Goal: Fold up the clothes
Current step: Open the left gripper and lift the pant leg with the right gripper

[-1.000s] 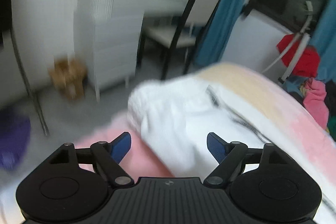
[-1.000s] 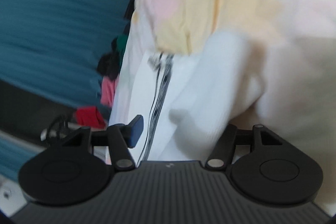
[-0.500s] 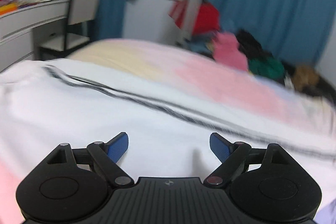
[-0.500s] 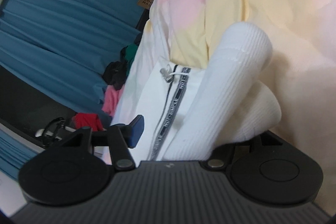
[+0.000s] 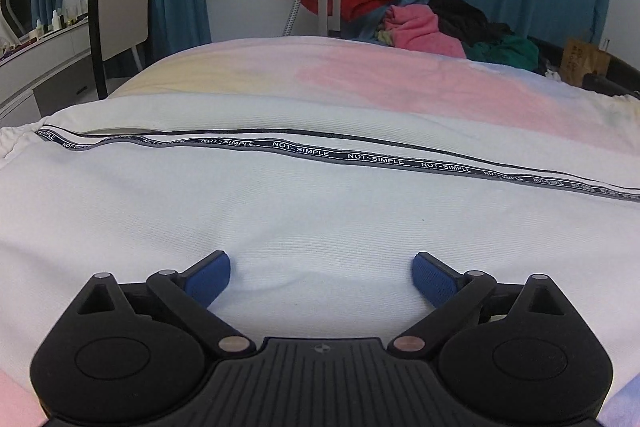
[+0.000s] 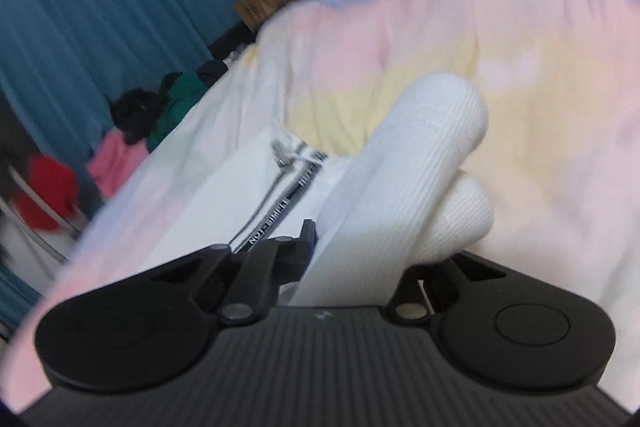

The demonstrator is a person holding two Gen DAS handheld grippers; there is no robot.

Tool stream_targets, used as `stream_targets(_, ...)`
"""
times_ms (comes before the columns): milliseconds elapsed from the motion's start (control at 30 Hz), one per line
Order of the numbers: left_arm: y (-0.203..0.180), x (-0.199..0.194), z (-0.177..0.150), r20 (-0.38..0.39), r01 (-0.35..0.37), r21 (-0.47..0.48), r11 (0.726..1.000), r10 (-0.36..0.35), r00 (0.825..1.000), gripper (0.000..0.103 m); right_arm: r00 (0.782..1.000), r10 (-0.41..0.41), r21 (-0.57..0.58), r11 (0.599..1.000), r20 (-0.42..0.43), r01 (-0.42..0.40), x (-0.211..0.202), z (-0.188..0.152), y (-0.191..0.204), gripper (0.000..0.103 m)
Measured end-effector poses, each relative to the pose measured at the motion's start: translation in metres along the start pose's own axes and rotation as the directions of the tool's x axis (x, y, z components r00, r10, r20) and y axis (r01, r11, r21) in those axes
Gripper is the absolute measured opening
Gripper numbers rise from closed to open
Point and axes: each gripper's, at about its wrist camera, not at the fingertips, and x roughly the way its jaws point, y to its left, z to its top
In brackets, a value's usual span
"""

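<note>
A white ribbed garment (image 5: 280, 203) with a black "NOT-SIMPLE" side stripe (image 5: 360, 157) lies flat across the pastel bed. My left gripper (image 5: 321, 273) is open, its blue pads resting low on the white fabric with nothing between them. In the right wrist view the same garment (image 6: 416, 179) shows a rolled, folded-over end. My right gripper (image 6: 360, 247) has closed on that fold; the left finger (image 6: 306, 237) presses against the cloth and the right finger is hidden behind it.
The bed sheet (image 5: 400, 83) is pink, yellow and pale blue. A pile of pink, red, black and green clothes (image 5: 424, 27) sits at the far side by blue curtains. A chair (image 5: 120, 7) and a white dresser stand at the left.
My left gripper swung from facing the chair and desk to lying low over the white garment. My right gripper's fingers closed in on the rolled fold and the view tilted.
</note>
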Motion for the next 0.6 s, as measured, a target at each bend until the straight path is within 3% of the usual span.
stream_targets(67,0.002,0.003,0.002,0.0,0.006,0.007,1.0,-0.006,1.0,0.099,0.995,-0.014,-0.136,0.99,0.096,0.027,-0.02,0.0,0.028,0.014)
stream_targets(167,0.006,0.003,0.005,0.005,0.017,0.009,1.0,-0.017,1.0,0.098,0.973,0.018,-0.328,0.943,0.23,0.06,-0.055,-0.009,0.072,0.014)
stream_targets(333,0.017,-0.003,0.012,0.013,0.034,-0.053,0.998,-0.033,0.999,0.097,0.896,0.191,-0.62,0.777,0.401,0.111,-0.119,-0.057,0.149,0.014)
stream_targets(433,0.027,-0.012,0.016,0.031,0.044,-0.102,0.994,-0.041,0.999,0.097,0.855,0.334,-0.739,0.669,0.397,0.082,-0.149,-0.098,0.188,0.013)
stream_targets(533,0.038,-0.021,0.019,0.052,0.051,-0.143,0.988,-0.044,0.998,0.097,0.838,0.434,-0.837,0.545,0.329,0.047,-0.176,-0.157,0.215,0.013)
stream_targets(600,0.044,-0.028,0.021,0.066,0.055,-0.169,0.984,-0.044,0.997,0.097,0.837,0.49,-0.9,0.436,0.242,0.005,-0.19,-0.205,0.222,0.013)
